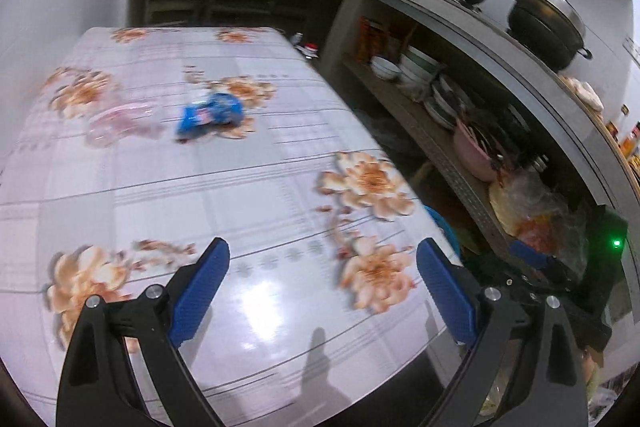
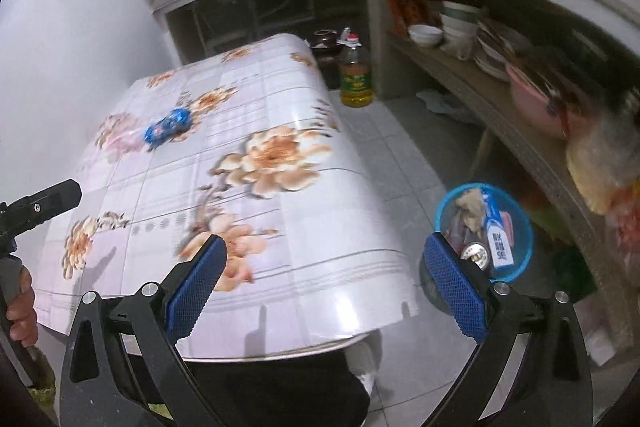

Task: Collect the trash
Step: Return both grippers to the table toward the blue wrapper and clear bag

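Note:
A crumpled blue wrapper [image 1: 210,115] [image 2: 167,128] lies on the far part of the flowered table [image 1: 256,211] [image 2: 248,211], with a clear pinkish plastic piece [image 1: 120,125] [image 2: 122,143] just to its left. My left gripper [image 1: 322,261] hangs open over the near table, nothing between its blue pads. My right gripper [image 2: 324,259] is open over the table's right edge, empty. A blue trash bin [image 2: 484,231] on the floor holds a carton, a can and scraps, just beyond the right finger. The left tool's black body [image 2: 44,207] and a hand [image 2: 20,311] show at left.
Concrete shelves on the right carry bowls [image 2: 426,35], plates and a pink basin [image 1: 476,151]. A black pot [image 1: 548,23] sits on the counter above. An oil bottle [image 2: 355,75] stands on the tiled floor past the table. White wall on the left.

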### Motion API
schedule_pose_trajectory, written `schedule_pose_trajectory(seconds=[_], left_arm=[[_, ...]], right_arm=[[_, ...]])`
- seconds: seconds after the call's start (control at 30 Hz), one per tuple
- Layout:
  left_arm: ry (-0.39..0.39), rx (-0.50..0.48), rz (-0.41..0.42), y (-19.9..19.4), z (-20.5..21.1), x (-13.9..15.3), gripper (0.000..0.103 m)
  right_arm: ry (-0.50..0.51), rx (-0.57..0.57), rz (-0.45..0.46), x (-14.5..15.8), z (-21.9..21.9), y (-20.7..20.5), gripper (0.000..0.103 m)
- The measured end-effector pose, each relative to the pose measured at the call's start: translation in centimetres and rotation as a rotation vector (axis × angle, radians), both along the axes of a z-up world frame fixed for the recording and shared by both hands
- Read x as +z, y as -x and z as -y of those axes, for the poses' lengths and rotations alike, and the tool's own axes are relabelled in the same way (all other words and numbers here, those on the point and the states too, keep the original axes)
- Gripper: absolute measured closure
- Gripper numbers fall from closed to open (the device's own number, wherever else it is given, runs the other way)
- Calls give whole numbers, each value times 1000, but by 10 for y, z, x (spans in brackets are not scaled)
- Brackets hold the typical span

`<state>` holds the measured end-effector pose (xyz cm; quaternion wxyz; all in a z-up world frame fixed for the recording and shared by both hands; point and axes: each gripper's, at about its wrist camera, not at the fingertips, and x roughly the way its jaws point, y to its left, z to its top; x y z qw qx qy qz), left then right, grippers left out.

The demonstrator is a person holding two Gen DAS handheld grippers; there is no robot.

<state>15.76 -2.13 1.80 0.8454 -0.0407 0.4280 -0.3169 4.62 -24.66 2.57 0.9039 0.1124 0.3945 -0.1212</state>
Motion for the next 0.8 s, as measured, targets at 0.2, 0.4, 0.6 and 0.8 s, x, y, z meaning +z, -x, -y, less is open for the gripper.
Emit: schedule_pose_trajectory(seconds=[0.2, 0.4, 0.6, 0.8], left_arm=[[6, 95, -22, -6, -40, -15, 11], [-25, 205, -7, -20, -81, -23, 11], [-48, 288, 48, -50, -103, -18, 11], [-57, 322, 71, -105, -106, -9, 23]], right_arm=[[110, 12, 2, 0, -32, -12, 8], [29, 105, -4, -4, -46, -21, 8], [-103, 165, -12, -6, -50, -28, 8], [-224, 194, -5, -2, -45, -45, 8]])
